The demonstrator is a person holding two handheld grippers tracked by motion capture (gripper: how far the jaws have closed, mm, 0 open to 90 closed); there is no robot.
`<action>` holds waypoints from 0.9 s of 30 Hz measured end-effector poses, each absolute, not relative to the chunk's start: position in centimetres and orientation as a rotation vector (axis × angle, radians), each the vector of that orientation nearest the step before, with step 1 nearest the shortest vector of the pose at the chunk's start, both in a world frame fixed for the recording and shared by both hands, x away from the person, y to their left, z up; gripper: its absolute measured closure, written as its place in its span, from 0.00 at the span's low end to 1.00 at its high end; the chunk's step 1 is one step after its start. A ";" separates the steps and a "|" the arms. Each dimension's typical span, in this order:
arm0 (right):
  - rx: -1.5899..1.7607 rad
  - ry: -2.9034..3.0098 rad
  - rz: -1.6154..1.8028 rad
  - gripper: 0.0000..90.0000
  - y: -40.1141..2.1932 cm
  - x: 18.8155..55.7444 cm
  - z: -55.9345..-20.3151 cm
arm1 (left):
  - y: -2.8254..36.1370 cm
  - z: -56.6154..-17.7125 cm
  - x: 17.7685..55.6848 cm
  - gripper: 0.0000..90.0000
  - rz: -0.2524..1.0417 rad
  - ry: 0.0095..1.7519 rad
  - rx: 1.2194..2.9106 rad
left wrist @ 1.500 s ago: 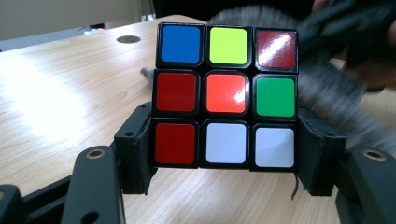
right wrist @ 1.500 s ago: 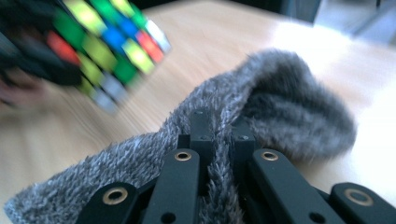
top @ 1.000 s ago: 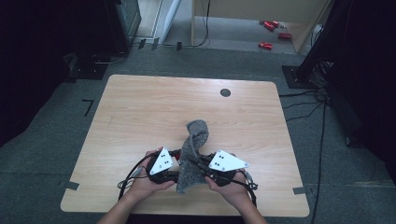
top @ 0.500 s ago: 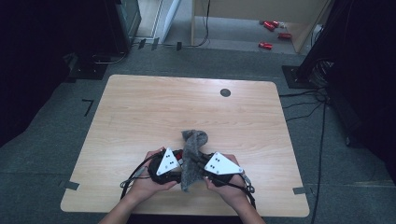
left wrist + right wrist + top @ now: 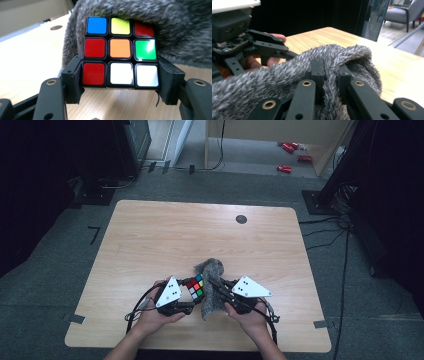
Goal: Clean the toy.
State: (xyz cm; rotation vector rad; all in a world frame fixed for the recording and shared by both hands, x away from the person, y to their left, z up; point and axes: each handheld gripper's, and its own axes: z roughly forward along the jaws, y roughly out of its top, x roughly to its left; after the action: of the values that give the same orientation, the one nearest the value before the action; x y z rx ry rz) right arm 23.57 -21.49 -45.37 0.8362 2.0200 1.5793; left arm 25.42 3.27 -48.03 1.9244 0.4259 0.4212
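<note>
A Rubik's cube (image 5: 196,288) is held just above the wooden table (image 5: 175,235) near its front edge, with my left gripper (image 5: 191,301) shut on its bottom layer. In the left gripper view the cube (image 5: 120,53) shows mixed colours and both pads (image 5: 75,80) press its sides. A grey fuzzy cloth (image 5: 213,287) lies against the cube's right side and curls behind it (image 5: 180,30). My right gripper (image 5: 218,289) is shut on a fold of this cloth (image 5: 352,53), the fingertips (image 5: 318,70) sunk in the pile. Beyond the cloth, that view also shows my left gripper (image 5: 262,47).
A small black round cap (image 5: 241,219) sits in the table's far right part. Cables trail from both grippers over the front edge. Red objects (image 5: 285,168) lie on the floor beyond the table, and dark equipment stands at both sides.
The cloth stood up higher and hid the cube; it has come down to the right, and the cube's coloured top now shows. The right gripper sank a little with it.
</note>
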 end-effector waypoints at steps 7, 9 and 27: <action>0.920 2.031 1.553 0.91 -21.9 24.0 -45.9 | 3.6 -47.9 25.4 0.39 0.391 0.401 1.868; 0.904 2.018 1.572 0.91 -21.8 23.7 -45.3 | 3.5 -48.1 25.3 0.39 0.384 0.392 1.879; 0.858 2.003 1.564 0.92 -20.8 23.0 -44.5 | 3.6 -48.0 25.4 0.39 0.368 0.420 1.850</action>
State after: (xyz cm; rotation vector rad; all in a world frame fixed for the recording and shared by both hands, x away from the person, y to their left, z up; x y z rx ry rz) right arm 22.98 -20.81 -44.51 0.8581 2.0026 1.5639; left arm 25.37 3.64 -48.01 1.8501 0.4195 0.3679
